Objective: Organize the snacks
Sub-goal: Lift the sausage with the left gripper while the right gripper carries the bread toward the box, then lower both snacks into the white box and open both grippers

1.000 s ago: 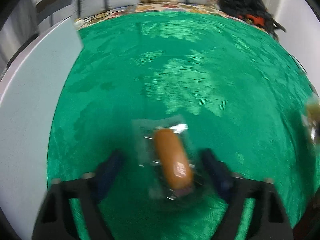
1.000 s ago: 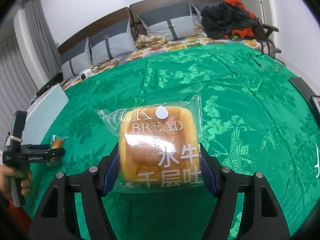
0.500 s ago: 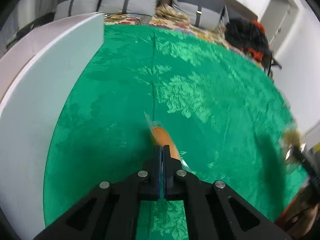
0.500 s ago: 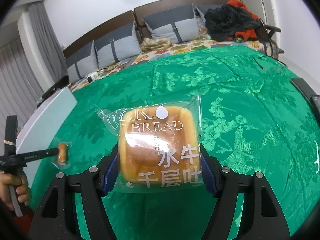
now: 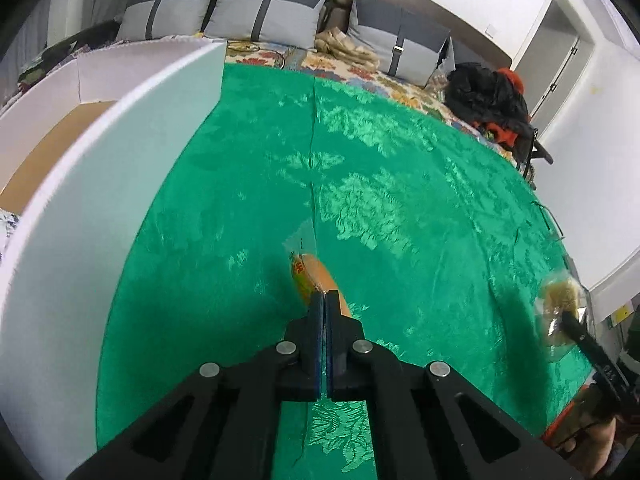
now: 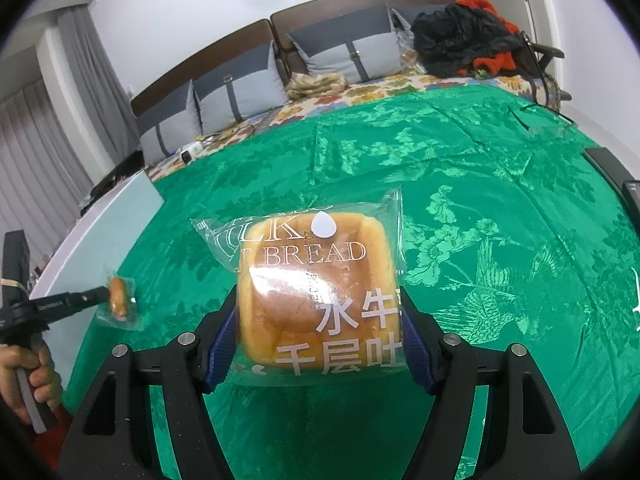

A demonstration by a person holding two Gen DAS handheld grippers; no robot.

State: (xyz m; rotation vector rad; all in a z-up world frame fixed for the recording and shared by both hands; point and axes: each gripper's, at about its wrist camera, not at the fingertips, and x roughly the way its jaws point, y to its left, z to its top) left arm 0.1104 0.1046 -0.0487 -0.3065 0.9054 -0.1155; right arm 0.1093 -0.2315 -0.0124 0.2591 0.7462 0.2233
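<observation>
Two snacks are up off the green cloth (image 5: 400,208) at once; start at the left, where a white box (image 5: 100,184) stands open at the cloth's edge, its brown floor showing inside; just beside it the left gripper (image 5: 324,298) has its jaws pressed tight together, pinching the clear wrapper of a small sausage (image 5: 310,272); from the right wrist camera that packet (image 6: 118,300) hangs clear of the cloth at the gripper's tip, and a hand (image 6: 24,368) grips the tool's handle below; move across to the middle and the right gripper (image 6: 320,320) holds a square milk bread (image 6: 316,292) in its printed bag, blue pads (image 6: 218,344) spread wide and bearing on both sides of the loaf, the bag lifted above the cloth; behind it the bed runs back to grey pillows (image 6: 348,56) against a dark headboard; far right, a black and orange heap of clothes (image 6: 468,40) sits at the bed's corner.
</observation>
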